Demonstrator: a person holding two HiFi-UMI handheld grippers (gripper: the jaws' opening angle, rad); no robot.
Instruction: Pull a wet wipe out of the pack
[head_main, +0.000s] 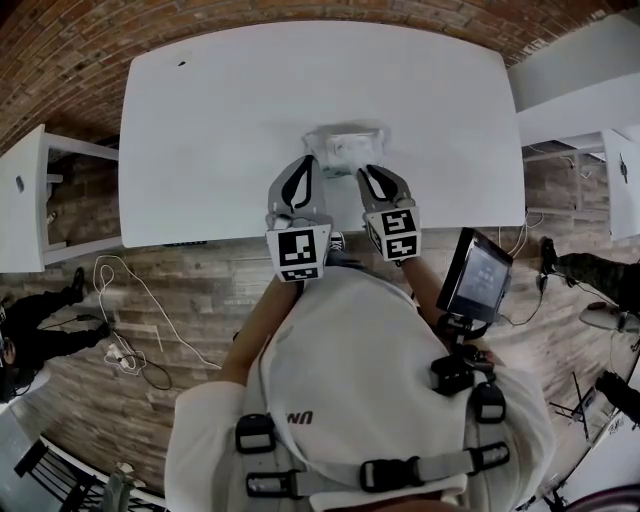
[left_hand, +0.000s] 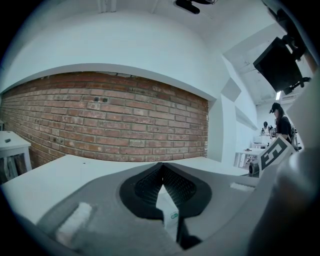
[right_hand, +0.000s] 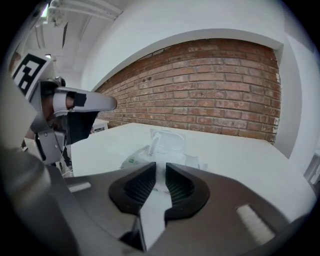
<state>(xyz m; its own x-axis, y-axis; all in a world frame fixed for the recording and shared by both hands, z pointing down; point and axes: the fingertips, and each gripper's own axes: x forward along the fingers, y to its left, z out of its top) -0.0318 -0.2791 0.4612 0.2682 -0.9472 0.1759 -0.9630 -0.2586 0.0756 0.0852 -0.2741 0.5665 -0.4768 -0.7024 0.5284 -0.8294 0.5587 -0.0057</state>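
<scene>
The white wet-wipe pack (head_main: 345, 148) lies near the front edge of the white table (head_main: 200, 120), with its clear flip lid (right_hand: 169, 139) standing open. My left gripper (head_main: 312, 163) is at the pack's left end. In the left gripper view its jaws (left_hand: 161, 170) meet at the tips, and the pack's edge with a green label (left_hand: 169, 207) shows between them. My right gripper (head_main: 365, 172) is at the pack's near right side. Its jaws (right_hand: 161, 167) stand a narrow gap apart just short of the pack (right_hand: 165, 152), and only white shows in the gap.
A white side table (head_main: 25, 190) stands at the left and more white tables (head_main: 570, 90) at the right. Cables (head_main: 125, 340) lie on the wooden floor. A dark screen (head_main: 480, 275) hangs at my right side. A brick wall (right_hand: 215, 85) runs behind the table.
</scene>
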